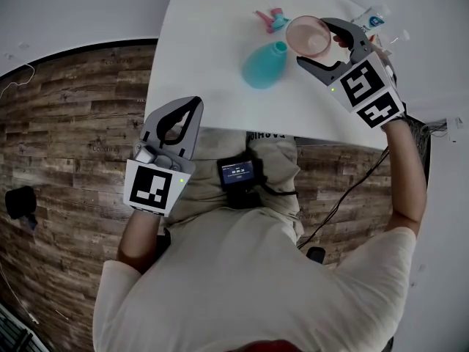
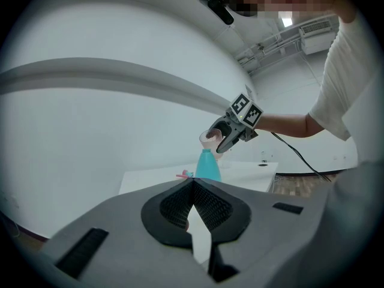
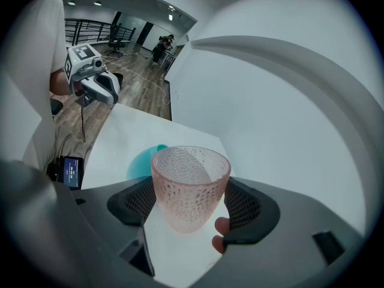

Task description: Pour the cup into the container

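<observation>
**Status.** Pour not yet begun, judging by the cup's attitude. The right gripper (image 1: 316,44) is clamped on the pink dimpled cup (image 1: 308,35), one finger on each side of its wall. The cup is in the air over the white bench (image 1: 212,50), at about 2 o'clock of the teal container (image 1: 262,66), which stands on the bench. The rim reads as roughly level. No contents can be made out through the translucent wall. The left gripper (image 1: 192,107) hangs off the bench edge at about 7 o'clock of the container, fingers together on nothing.

**Done:** cup grasped, lifted and brought near the container.
**Left:** line the rim up over the narrow neck, tip, then set the cup down.

**View comparison.**
- The head view alone gives the plan. A small pink-and-teal piece (image 1: 270,19) lies at 12 o'clock of the container, and a white bottle (image 1: 370,19) stands at about 2 o'clock, beyond the cup. Height of the cup over the neck cannot be read here.
- The left gripper view alone gives the side elevation. The cup sits just above the container's neck, slightly toward 1 o'clock of it. Whether they are apart or touching is too small to tell. This view also settles that the left fingers meet at their tips.
- The right gripper view alone shows the grasp. Both textured pads press the lower half of the cup, and a fingertip of the person's hand shows at 5 o'clock under it. The container is mostly hidden behind the cup, with only a teal sliver at 10 o'clock.
</observation>
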### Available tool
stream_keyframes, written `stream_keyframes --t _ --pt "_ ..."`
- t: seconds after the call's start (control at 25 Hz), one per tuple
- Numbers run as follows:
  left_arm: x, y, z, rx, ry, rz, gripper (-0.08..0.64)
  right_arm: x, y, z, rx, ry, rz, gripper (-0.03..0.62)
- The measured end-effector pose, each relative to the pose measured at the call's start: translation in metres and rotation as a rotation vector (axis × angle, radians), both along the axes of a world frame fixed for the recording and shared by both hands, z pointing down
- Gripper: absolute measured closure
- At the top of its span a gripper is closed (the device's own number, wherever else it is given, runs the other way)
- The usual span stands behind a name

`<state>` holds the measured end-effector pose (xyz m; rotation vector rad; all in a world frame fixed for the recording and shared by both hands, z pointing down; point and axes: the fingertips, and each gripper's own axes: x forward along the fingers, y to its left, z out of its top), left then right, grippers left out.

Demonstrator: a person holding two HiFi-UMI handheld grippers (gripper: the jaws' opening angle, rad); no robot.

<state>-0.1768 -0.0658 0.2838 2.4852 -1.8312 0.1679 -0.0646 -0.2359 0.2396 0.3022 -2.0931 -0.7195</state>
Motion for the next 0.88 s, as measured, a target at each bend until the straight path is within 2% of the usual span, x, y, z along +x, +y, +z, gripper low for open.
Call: stream_keyframes --t 0.24,0.6,0.88 --pt "-0.0005 0.0019 0.0009 0.000 0.005 -0.004 0.551 -0.0001 0.0004 0.0015 0.007 0.024 -0.005 0.232" --pt "-0.0012 0.0027 0.0015 0.002 0.009 -0.010 0.551 0.0017 -0.0051 0.0037 0.095 0.080 -0.009 0.232" --pt "-0.0035 0.0049 0.0018 0.002 0.012 -0.015 0.551 -0.0002 -0.0039 0.0032 0.106 0.093 -0.011 0.232"
